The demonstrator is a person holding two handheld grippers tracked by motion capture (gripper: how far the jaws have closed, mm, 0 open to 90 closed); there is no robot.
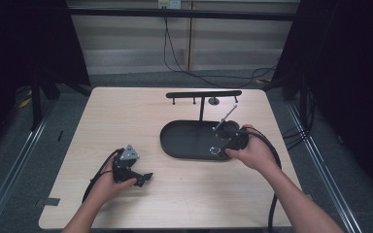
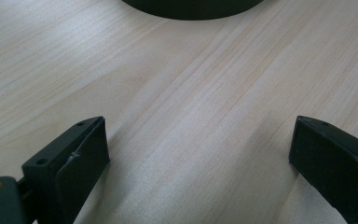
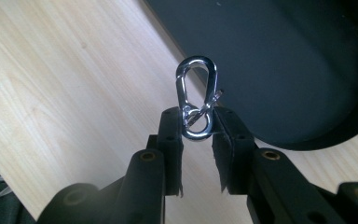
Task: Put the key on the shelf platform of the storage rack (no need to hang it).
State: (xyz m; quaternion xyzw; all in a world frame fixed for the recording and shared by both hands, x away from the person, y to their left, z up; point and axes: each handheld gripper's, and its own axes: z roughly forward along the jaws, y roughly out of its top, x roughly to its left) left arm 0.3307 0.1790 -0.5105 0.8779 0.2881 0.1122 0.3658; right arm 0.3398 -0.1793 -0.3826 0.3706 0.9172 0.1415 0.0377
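On the left part of the wooden table [image 1: 126,121], the person's left hand [image 1: 108,182] holds the left gripper [image 1: 144,178] low over the bare wood. In the left gripper view its two black jaws stand wide apart, with nothing between them, and the edge of the black tray [image 2: 191,9] is seen far ahead.

In the middle of the table lies the oval black tray [image 1: 184,141]. Behind it stands a black rack [image 1: 204,94] with a thin post and small pegs under its bar.

At the right end of the tray, the right hand [image 1: 255,154] holds the right gripper [image 1: 217,150]. Its jaws are narrow and squeeze a shiny metal clip [image 3: 196,100] by its lower loop. The clip stands up between the jaws, over the tray's rim where it meets the wood.
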